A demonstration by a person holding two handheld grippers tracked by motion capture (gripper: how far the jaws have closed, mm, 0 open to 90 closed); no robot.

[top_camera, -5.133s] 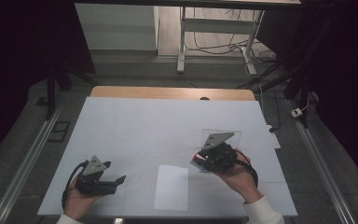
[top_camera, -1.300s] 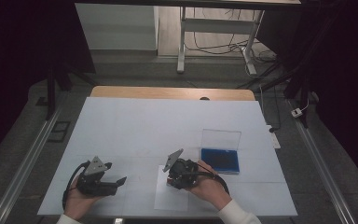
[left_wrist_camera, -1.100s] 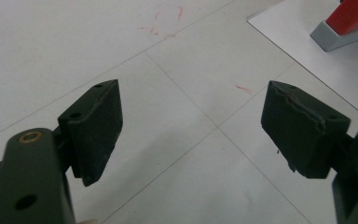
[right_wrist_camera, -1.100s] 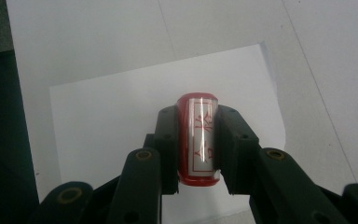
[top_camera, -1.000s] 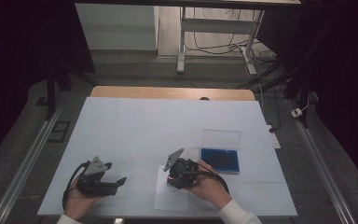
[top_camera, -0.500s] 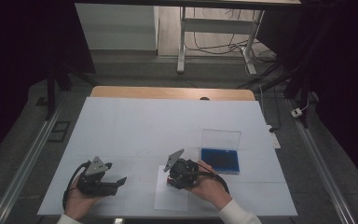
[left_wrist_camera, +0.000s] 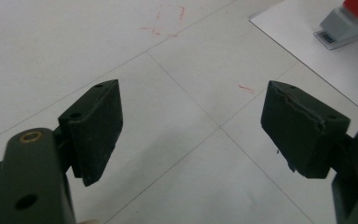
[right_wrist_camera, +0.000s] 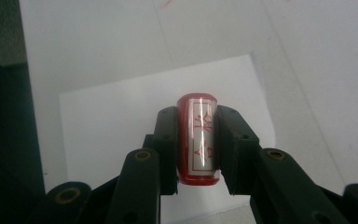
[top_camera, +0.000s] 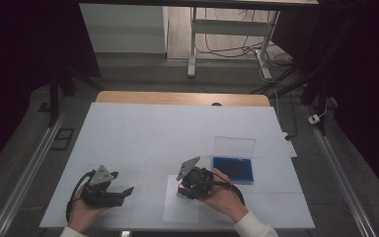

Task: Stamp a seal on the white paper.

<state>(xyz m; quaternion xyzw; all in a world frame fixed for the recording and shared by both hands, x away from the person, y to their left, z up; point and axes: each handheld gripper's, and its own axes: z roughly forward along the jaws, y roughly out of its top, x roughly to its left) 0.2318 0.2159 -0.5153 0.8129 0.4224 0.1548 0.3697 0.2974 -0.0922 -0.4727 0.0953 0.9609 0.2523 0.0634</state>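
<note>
White counter (top_camera: 177, 133), high view: pale sheeting covers it, with a wooden edge along the far side
Paper (top_camera: 181, 205), high view: a white sheet near the front edge, between the two hands
Blue case (top_camera: 233, 169), high view: lies open to the right of the paper, its clear lid raised behind it
Left claw (top_camera: 124, 191), high view: held low at the front left, well apart from the paper
Right claw (top_camera: 182, 188), high view: tipped down over the upper part of the paper, the right hand (top_camera: 224, 195) behind it
Left claw (left_wrist_camera: 191, 126), left gripper view: released, its black jaws wide apart above bare counter marked with faint red scribbles
Stamp (left_wrist_camera: 349, 21), left gripper view: a grey body with a red top, seen on the paper (left_wrist_camera: 317, 56) at the upper right
Right claw (right_wrist_camera: 198, 140), right gripper view: clenched on the stamp (right_wrist_camera: 198, 140), a red cylinder with a white label bearing red characters
Stamp position, right gripper view: upright between the jaws, over the paper (right_wrist_camera: 121, 126); whether it touches the sheet I cannot tell
</note>
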